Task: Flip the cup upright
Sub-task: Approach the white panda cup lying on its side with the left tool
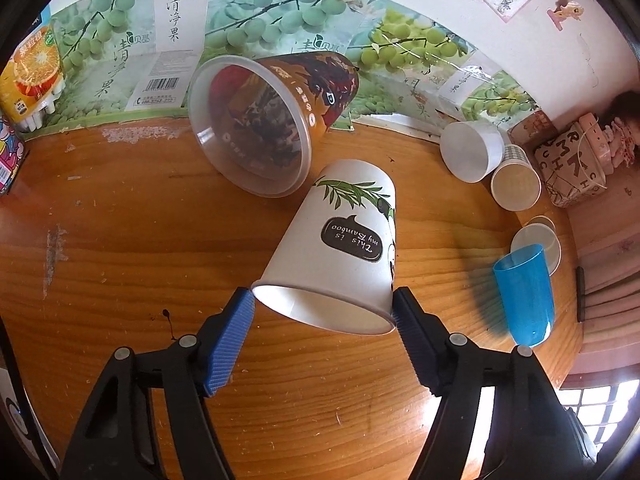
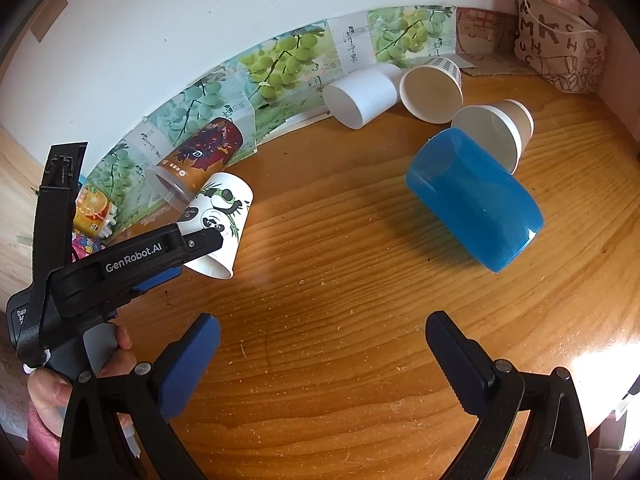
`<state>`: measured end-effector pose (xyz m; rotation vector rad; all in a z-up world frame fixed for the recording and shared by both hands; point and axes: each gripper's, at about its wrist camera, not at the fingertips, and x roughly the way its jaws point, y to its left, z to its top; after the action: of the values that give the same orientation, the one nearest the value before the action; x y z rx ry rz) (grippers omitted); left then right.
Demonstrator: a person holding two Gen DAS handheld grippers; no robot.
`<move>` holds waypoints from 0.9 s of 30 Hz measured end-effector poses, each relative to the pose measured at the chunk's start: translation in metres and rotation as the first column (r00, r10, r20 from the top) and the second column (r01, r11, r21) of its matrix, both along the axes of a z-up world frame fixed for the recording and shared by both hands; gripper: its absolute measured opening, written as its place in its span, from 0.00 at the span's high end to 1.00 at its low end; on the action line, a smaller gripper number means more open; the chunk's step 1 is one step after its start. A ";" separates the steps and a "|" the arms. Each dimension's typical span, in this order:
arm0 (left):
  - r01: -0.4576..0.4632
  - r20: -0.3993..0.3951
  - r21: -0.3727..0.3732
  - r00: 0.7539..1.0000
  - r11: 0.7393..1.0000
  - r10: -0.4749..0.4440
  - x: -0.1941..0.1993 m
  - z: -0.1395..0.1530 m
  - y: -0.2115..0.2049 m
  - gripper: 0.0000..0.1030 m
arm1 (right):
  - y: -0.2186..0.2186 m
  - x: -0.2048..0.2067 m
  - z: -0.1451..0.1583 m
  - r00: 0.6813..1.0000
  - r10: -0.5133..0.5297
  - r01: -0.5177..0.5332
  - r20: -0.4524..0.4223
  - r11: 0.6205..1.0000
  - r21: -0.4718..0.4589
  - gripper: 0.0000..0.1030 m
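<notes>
Your left gripper (image 1: 324,312) has its ribbed blue pads (image 1: 230,344) at either side of the rim of the panda paper cup (image 1: 340,248), pinching it at the mouth. The cup is a smooth white paper cone printed with bamboo leaves and a black speech bubble; it lies tilted on the wooden table (image 1: 120,260), mouth toward you, base pointing away, just beside the clear plastic cup (image 1: 264,120) with the orange-brown sleeve. From the right wrist view, your hand (image 2: 60,384) wraps the left gripper's handle, low at the near left.

Your right gripper (image 2: 322,360) is spread wide above bare, grainy wood, holding nothing. Beyond it, to the right, the glossy blue plastic tumbler (image 2: 476,200) lies on its side, touching a brown paper cup (image 2: 496,128). Farther back lie a white cup (image 2: 364,94) and a checked paper cup (image 2: 432,88).
</notes>
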<state>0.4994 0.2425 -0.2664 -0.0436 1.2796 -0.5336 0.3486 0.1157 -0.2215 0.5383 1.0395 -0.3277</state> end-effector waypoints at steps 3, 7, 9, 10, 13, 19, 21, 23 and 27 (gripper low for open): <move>0.033 -0.007 0.010 0.999 0.999 -0.032 -0.002 -0.001 -0.003 0.48 | 0.001 -0.006 0.003 1.000 -0.008 0.008 0.003 1.000 -0.006 0.00; 0.055 -0.002 0.018 0.998 0.998 -0.055 -0.008 -0.001 -0.005 0.50 | 0.000 -0.018 0.009 1.000 -0.019 0.019 0.011 1.000 -0.019 0.00; 0.063 0.003 0.020 0.998 0.998 -0.063 -0.011 0.001 -0.005 0.54 | 0.000 -0.024 0.012 0.999 -0.028 0.029 0.017 0.999 -0.026 0.00; 0.066 0.007 0.021 0.998 0.998 -0.066 -0.013 0.002 -0.005 0.55 | -0.002 -0.028 0.014 0.999 -0.034 0.035 0.021 0.999 -0.030 0.00; 0.066 0.005 0.009 0.998 0.998 -0.066 -0.016 0.005 -0.004 0.56 | -0.005 -0.038 0.019 0.998 -0.048 0.049 0.031 0.998 -0.030 0.00; 0.057 0.030 0.030 0.998 0.998 -0.058 -0.021 0.013 -0.005 0.55 | -0.009 -0.053 0.026 0.996 -0.073 0.075 0.050 0.997 -0.036 0.00; 0.057 0.031 0.047 0.998 0.997 -0.058 -0.023 0.015 -0.004 0.52 | -0.010 -0.055 0.028 0.996 -0.073 0.074 0.050 0.997 -0.034 0.00; 0.051 0.028 0.068 0.998 0.996 -0.053 -0.023 0.015 -0.002 0.44 | -0.010 -0.055 0.029 0.996 -0.071 0.072 0.051 0.997 -0.032 0.00; 0.054 0.037 0.086 0.998 0.995 -0.057 -0.023 0.014 0.001 0.32 | -0.009 -0.054 0.033 0.997 -0.053 0.055 0.061 0.998 -0.032 0.00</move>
<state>0.4767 0.2435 -0.2519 0.0736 1.2666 -0.5250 0.2943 0.1062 -0.1890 0.5441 0.9611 -0.3741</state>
